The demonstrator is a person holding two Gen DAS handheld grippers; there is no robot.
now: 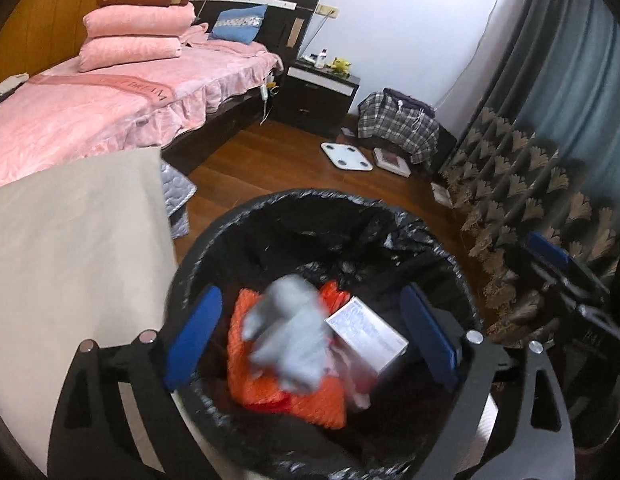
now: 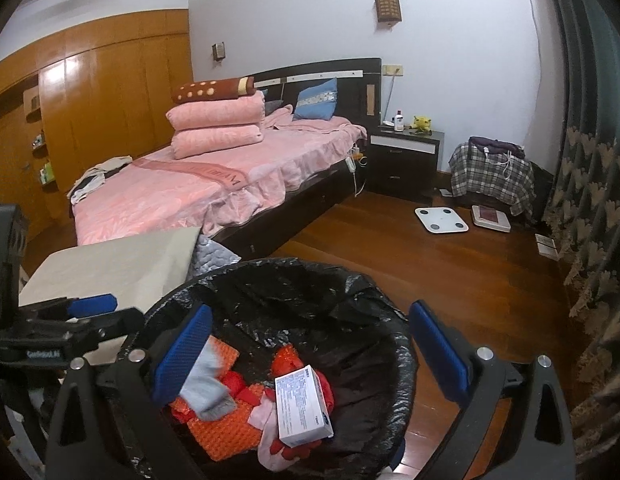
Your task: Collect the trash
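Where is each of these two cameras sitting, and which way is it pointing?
Left wrist: rides on the left gripper, tilted down into the black-lined bin; its blue fingers stand apart over a blurred grey item.
Right wrist: rides on the right gripper, beside the bin, facing the bed; its jaws are open, and the left gripper shows at left.
Shared: bin, white box, bed, floor scale.

A round trash bin (image 1: pixel 214 240), lined with a crinkled black plastic bag (image 2: pixel 310 300), is seen in the lower centre of both views. Inside, orange bubble wrap (image 1: pixel 270 396) is spread across the bottom. A white printed carton (image 2: pixel 304 410) lies tilted on it. A grey crumpled piece (image 1: pixel 286 336), blurred in the left wrist view, is seen above the wrap.
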